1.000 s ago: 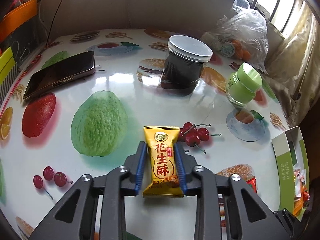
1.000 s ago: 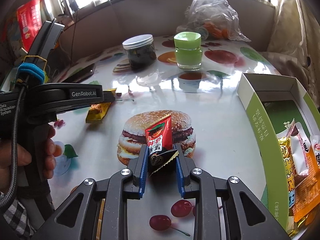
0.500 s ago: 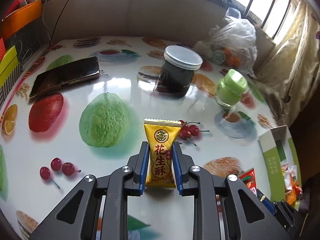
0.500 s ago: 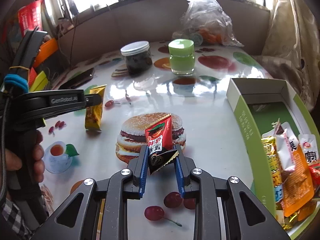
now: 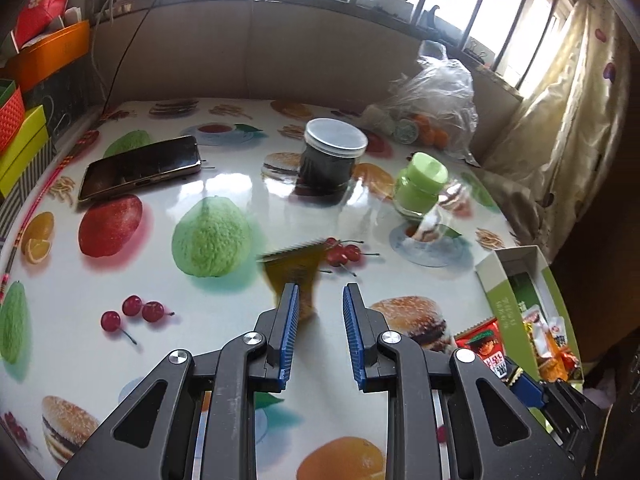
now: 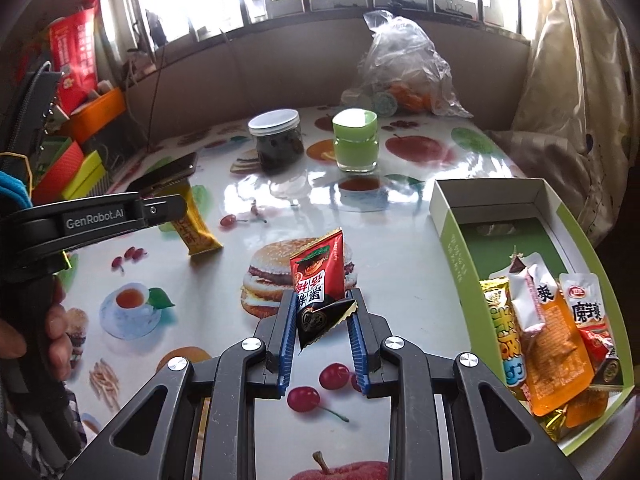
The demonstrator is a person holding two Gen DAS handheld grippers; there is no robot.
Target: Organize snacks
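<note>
Slipping noted on the left side. The yellow packet [image 5: 292, 268], which half a second earlier sat squarely across the left gripper [image 5: 320, 300], had swung out of the clamp. It showed as a blur against the left pad, and the right pad stood bare with a clear gap beside it. The jaws were no wider than before, yet they pinched nothing. From the right wrist view the packet hung tilted at that gripper's tip, far from the green box [image 6: 448, 232], on the side away from its open mouth. Whether it had touched the table [image 6: 400, 248] I could not tell.

The right gripper [image 6: 322, 312] stayed clenched on the red packet [image 6: 320, 272], upright and lifted, near the box's left wall but not yet over it.

Judgement: the yellow packet likely needs a fresh pickup, while the red one only needs carrying over the wall and releasing among the snacks already inside.
</note>
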